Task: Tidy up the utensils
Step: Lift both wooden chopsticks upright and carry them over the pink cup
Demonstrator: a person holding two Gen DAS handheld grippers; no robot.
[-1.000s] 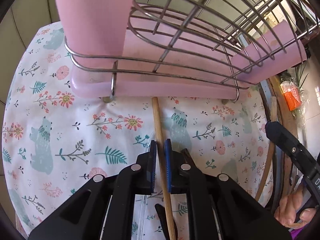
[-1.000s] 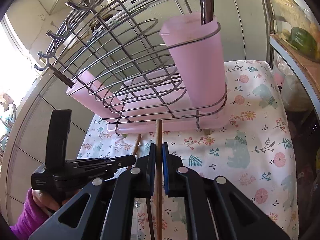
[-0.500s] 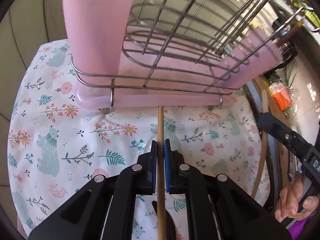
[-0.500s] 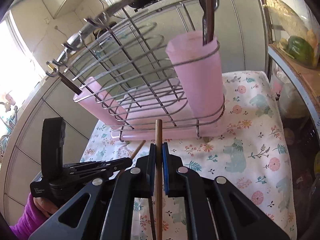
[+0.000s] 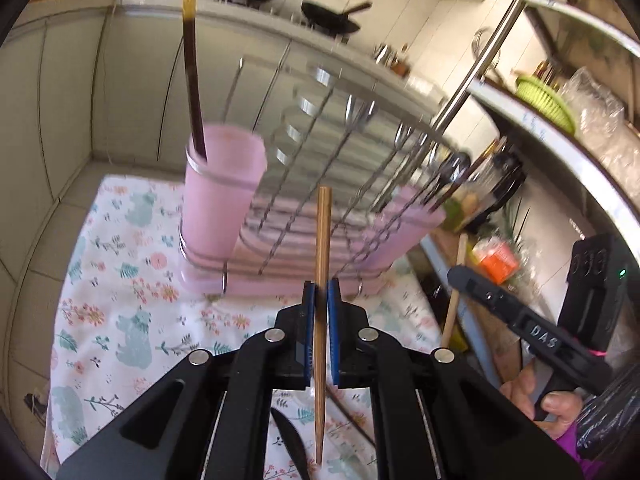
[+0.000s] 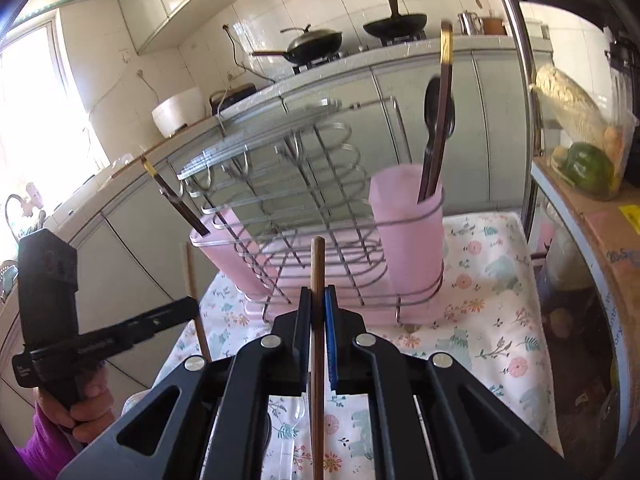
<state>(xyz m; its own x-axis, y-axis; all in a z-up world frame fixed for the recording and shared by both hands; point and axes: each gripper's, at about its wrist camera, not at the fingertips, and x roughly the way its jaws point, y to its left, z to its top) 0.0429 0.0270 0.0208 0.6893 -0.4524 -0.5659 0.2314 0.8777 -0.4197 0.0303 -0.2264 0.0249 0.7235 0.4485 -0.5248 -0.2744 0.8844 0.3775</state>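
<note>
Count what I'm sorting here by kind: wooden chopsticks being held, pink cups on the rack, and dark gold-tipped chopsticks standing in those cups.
Wooden chopsticks: 2
Pink cups: 2
Dark gold-tipped chopsticks: 2
Total: 6

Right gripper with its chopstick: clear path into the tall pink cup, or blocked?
Probably yes. The right gripper is shut on its chopstick, and the tall pink cup has an open mouth. The spoon and chopsticks inside lean back, leaving room in front.

Right gripper (image 6: pixel 319 304), lower centre, clamps a wooden chopstick (image 6: pixel 318 280) upright. Behind it, mid-frame, a wire rack (image 6: pixel 304 200) holds two pink cups (image 6: pixel 408 232) on a floral cloth (image 6: pixel 492 320). Left gripper (image 6: pixel 176 312) at lower left grips another chopstick (image 6: pixel 194 292).
</note>
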